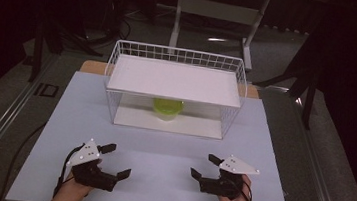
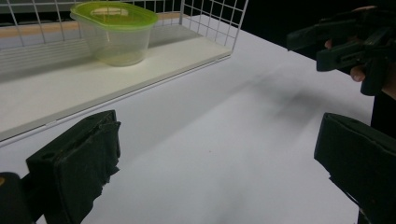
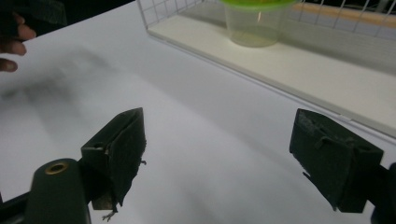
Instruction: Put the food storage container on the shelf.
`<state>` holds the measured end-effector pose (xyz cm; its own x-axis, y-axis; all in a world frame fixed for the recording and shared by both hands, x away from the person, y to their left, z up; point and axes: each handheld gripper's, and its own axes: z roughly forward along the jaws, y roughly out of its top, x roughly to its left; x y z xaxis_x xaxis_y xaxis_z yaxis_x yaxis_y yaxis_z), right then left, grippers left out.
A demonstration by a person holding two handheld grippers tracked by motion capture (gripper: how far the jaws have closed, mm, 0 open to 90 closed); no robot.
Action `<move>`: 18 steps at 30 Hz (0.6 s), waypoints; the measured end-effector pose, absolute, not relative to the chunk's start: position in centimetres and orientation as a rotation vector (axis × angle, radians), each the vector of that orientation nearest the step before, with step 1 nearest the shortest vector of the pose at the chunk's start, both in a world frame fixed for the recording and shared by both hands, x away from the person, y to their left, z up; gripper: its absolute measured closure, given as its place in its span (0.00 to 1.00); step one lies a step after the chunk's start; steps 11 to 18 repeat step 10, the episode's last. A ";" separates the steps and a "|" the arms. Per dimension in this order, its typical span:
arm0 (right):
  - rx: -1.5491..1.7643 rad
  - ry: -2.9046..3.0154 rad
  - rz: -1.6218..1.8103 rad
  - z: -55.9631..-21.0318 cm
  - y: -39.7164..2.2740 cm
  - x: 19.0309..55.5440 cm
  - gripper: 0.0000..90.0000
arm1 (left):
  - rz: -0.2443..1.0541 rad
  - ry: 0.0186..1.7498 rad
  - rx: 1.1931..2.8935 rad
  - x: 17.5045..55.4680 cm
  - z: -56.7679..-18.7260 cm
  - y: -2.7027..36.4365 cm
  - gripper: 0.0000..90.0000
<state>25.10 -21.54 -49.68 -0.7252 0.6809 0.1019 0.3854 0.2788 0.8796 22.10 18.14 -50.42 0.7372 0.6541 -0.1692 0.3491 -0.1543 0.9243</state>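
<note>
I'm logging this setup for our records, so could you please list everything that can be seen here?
Container: one, clear with a green lid, on the lower shelf of the rack, near its middle.
Wire rack: one, white, two shelves, at the far side of the board.
Board: one, white, covering the table.
Frame: one, white, on the floor behind the table.
Left gripper: one, black with a grey plate, jaws open, over the near left of the board.
Right gripper: one, black with a grey plate, jaws open, near right.
</note>
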 end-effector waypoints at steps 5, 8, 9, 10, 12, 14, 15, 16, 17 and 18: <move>0.957 2.272 1.413 -50.1 -21.4 25.2 0.20 | 0.329 0.767 1.766 22.0 -50.5 17.9 0.01; 0.953 2.282 1.416 -50.3 -21.2 25.2 0.20 | 0.339 0.757 1.765 21.8 -50.3 17.9 0.01; 0.948 2.282 1.417 -50.3 -21.2 25.2 0.20 | 0.340 0.757 1.761 21.7 -50.2 17.9 0.01; 0.948 2.284 1.421 -50.3 -21.1 25.3 0.20 | 0.341 0.757 1.757 21.7 -50.1 18.0 0.01; 0.948 2.284 1.421 -50.3 -21.1 25.3 0.20 | 0.341 0.757 1.757 21.7 -50.1 18.0 0.01; 0.948 2.284 1.421 -50.3 -21.1 25.3 0.20 | 0.341 0.757 1.757 21.7 -50.1 18.0 0.01; 0.948 2.284 1.421 -50.3 -21.1 25.3 0.20 | 0.341 0.757 1.757 21.7 -50.1 18.0 0.01; 0.948 2.284 1.421 -50.3 -21.1 25.3 0.20 | 0.341 0.757 1.757 21.7 -50.1 18.0 0.01; 0.948 2.284 1.421 -50.3 -21.1 25.3 0.20 | 0.341 0.757 1.757 21.7 -50.1 18.0 0.01; 0.948 2.284 1.421 -50.3 -21.1 25.3 0.20 | 0.341 0.757 1.757 21.7 -50.1 18.0 0.01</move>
